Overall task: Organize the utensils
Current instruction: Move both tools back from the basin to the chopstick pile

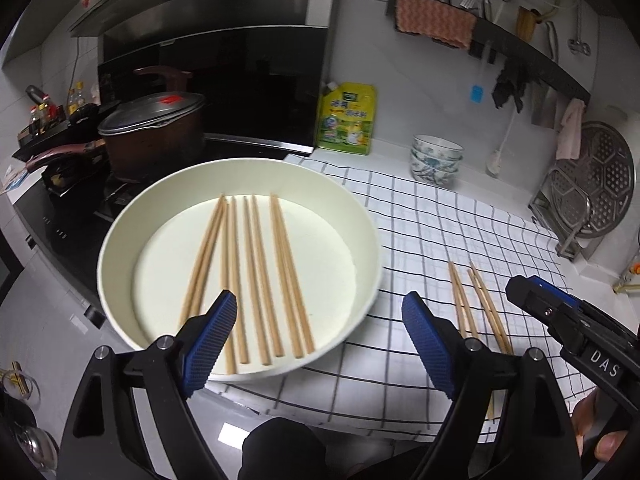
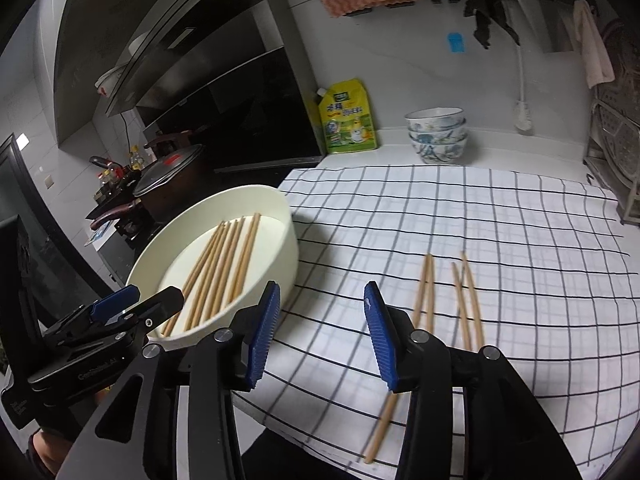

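A round white tray [image 1: 120,240] holds several wooden chopsticks [image 1: 256,272] laid side by side; it also shows in the right wrist view [image 2: 288,240] with its chopsticks [image 2: 224,264]. Two pairs of chopsticks [image 1: 476,304] lie on the checked cloth [image 1: 440,232] right of the tray, seen too in the right wrist view [image 2: 448,296]. My left gripper [image 1: 320,328] is open and empty, over the tray's near rim. My right gripper [image 2: 320,320] is open and empty, above the cloth just left of the loose chopsticks; it shows in the left wrist view [image 1: 560,312].
A covered pot [image 1: 152,128] sits on the stove at the left. A yellow detergent pouch [image 1: 348,120] and stacked patterned bowls [image 1: 436,160] stand by the back wall. A metal steamer rack [image 1: 592,184] stands at the right. The cloth's front edge hangs over the counter edge.
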